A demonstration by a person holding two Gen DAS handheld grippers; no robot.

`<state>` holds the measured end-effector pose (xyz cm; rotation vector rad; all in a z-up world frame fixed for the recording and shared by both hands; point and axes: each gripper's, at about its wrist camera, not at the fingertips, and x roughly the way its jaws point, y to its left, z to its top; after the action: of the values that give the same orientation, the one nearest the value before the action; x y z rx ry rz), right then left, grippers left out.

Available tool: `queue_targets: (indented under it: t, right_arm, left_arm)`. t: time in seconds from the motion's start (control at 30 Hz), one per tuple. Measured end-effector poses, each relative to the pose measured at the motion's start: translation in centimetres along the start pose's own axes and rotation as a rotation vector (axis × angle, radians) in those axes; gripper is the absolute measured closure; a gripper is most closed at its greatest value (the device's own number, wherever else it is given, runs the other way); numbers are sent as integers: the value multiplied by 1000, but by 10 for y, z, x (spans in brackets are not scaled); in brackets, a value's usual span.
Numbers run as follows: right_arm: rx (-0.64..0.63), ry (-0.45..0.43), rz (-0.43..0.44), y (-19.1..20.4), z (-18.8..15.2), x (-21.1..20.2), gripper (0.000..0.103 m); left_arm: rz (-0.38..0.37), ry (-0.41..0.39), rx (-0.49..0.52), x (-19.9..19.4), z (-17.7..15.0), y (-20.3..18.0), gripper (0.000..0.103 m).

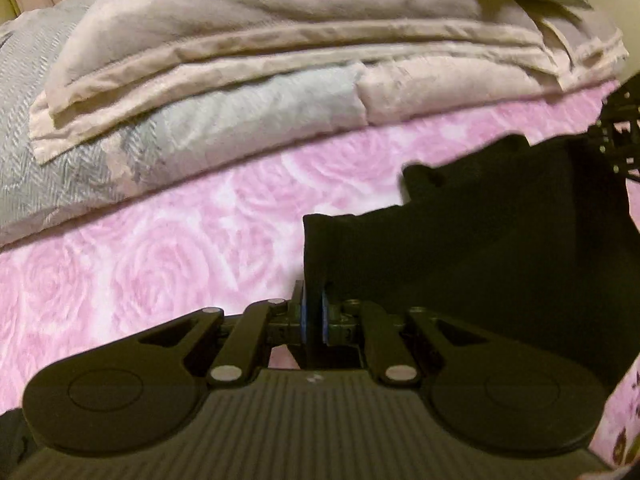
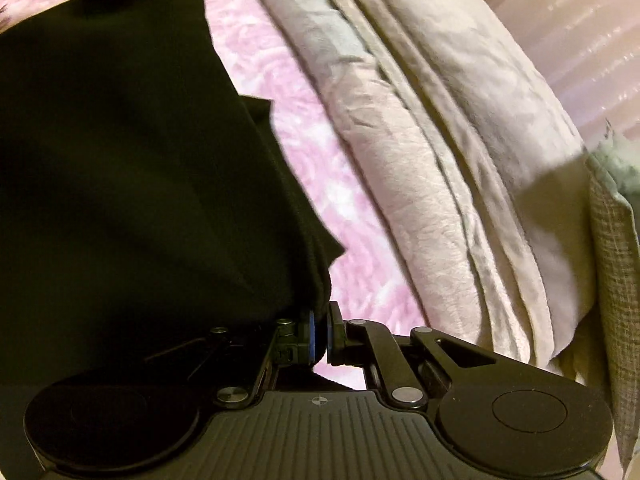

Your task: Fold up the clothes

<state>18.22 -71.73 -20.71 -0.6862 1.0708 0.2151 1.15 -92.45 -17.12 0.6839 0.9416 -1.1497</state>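
Note:
A black garment [image 1: 480, 248] is held up over a pink rose-patterned bedspread [image 1: 140, 264]. My left gripper [image 1: 313, 312] is shut on the garment's left edge, the cloth pinched between the blue pads. In the right wrist view the same black garment [image 2: 120, 180] fills the left side, and my right gripper [image 2: 320, 336] is shut on its right edge. The right gripper's frame [image 1: 620, 136] shows at the far right of the left wrist view, at the garment's other end. The garment's lower part is hidden behind the grippers.
A stack of folded beige and grey-green quilts [image 1: 260, 60] lies along the far side of the bed; it also shows in the right wrist view [image 2: 440, 160]. A pink curtain [image 2: 580, 40] hangs behind it. The pink bedspread [image 2: 320, 152] lies between the garment and the quilts.

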Motion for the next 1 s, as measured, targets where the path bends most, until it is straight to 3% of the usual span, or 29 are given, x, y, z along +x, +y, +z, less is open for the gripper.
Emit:
queue_targets:
  t: [0.2, 0.37, 0.4, 0.43, 0.5, 0.73, 0.87, 1.0]
  right_arm:
    - [51, 33, -20, -10, 3, 35, 99]
    - [384, 14, 15, -31, -6, 59, 99]
    - [419, 5, 8, -32, -9, 60, 89]
    - [452, -4, -4, -32, -11, 60, 58]
    - [499, -19, -104, -34, -15, 55, 24]
    - [1003, -138, -215, -58, -74, -21, 24]
    - [1255, -100, -117, -32, -126, -51, 24]
    - [1355, -25, 13, 9, -165, -51, 24]
  left_arm:
    - [-33, 2, -12, 36, 11, 17, 98]
    - [-50, 22, -38, 75, 2, 25, 97]
    - [-53, 22, -50, 80, -2, 27, 97]
    - [-52, 19, -63, 83, -6, 28, 96]
    - [-16, -2, -101, 83, -12, 31, 93]
    - [-62, 20, -212, 49, -45, 33, 85]
    - [-98, 37, -274, 28, -64, 34, 72]
    - [-125, 50, -304, 9, -83, 31, 62]
